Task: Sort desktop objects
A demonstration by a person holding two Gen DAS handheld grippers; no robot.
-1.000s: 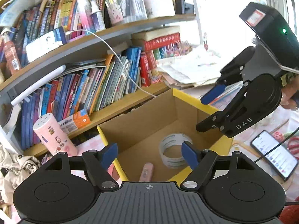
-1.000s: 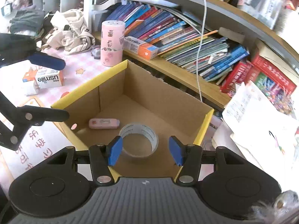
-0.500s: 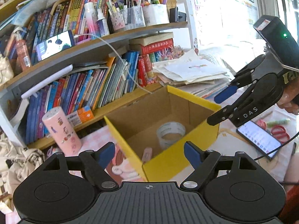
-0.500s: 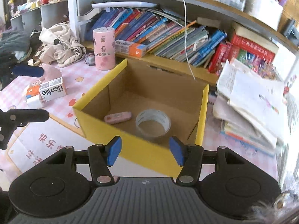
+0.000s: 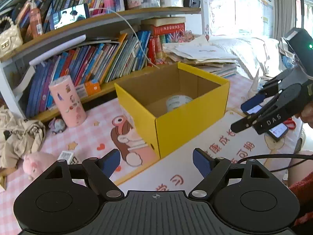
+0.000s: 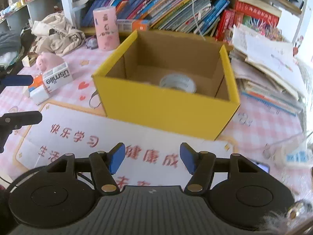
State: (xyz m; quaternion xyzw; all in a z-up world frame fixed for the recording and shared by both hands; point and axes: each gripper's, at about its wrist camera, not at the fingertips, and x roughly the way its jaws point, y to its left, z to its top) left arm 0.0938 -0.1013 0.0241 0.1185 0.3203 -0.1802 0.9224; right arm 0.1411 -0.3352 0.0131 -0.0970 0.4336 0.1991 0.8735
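Both grippers hang above the near part of the desk with nothing between their blue pads. The left gripper [image 5: 156, 161] stands wide apart and empty, and so does the right gripper [image 6: 152, 160], which also shows at the right of the left view [image 5: 246, 115], jaws spread.

Ahead of both sits the yellow box [image 6: 166, 105], open-topped, with a roll of tape [image 6: 177, 82] lying flat on its floor. What remains to sort lies out to the left — the white Usmile carton [image 6: 52, 78] lies on the pink checked cloth, its long axis running from near-left to far-right, with a pink plush toy [image 6: 49, 59] just beyond it. The tips of the left gripper show at the left edge of the right view, close to that carton, so the left hand looks much the nearer and the likelier one to take it; in its own view the carton is only a sliver at the near left [image 5: 67, 155], partly hidden behind its finger.

Nothing stands between carton and box. The pink cylinder [image 5: 67, 100] stands upright at the far left by the bookshelf [image 5: 101, 62], well apart from that path. A phone [image 5: 277, 131] lies at the right, under the right gripper.
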